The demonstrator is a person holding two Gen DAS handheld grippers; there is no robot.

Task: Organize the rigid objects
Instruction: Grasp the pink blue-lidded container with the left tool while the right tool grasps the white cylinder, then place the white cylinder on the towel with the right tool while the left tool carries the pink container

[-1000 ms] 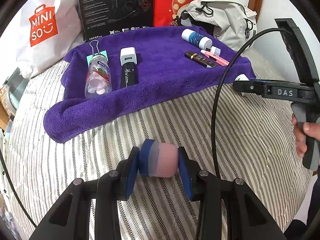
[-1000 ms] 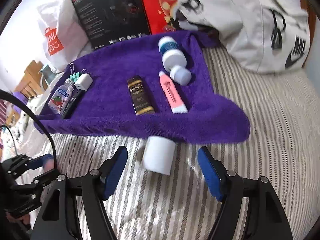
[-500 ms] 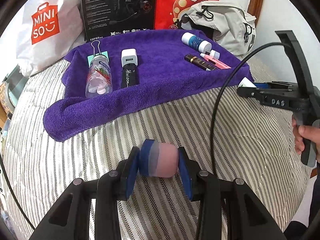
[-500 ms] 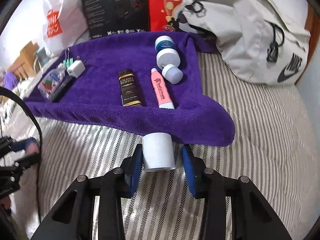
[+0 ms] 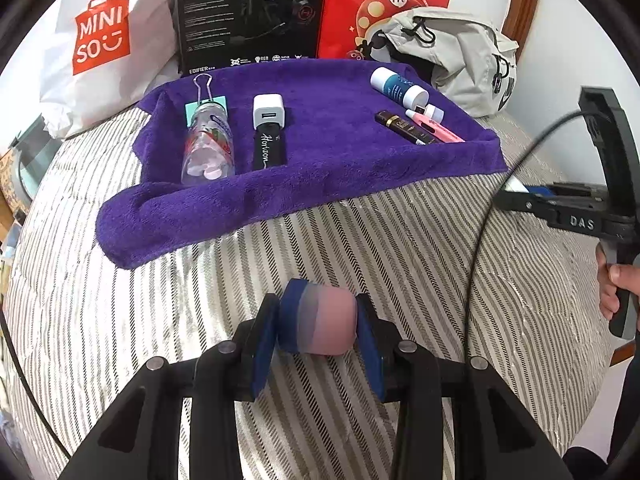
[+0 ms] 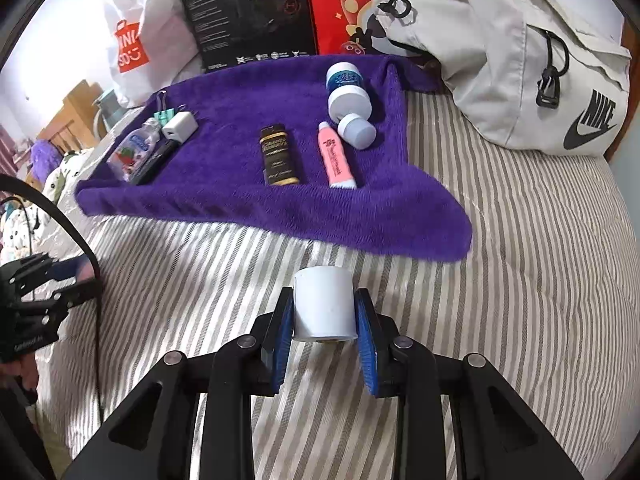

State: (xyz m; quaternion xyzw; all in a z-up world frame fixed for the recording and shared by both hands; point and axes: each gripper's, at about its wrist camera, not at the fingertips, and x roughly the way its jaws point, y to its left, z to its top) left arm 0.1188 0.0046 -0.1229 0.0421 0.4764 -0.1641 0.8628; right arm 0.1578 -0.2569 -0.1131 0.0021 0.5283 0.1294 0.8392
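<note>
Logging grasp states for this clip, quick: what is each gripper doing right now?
Left gripper: shut on the blue-and-pink object.
Right gripper: shut on the white cylinder.

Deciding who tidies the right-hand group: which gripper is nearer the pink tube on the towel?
Right. The right gripper, shut on a white cylinder, sits just off the towel edge in front of the pink tube. The left gripper, shut on a blue-pink object, is farther back and leftward.
</note>
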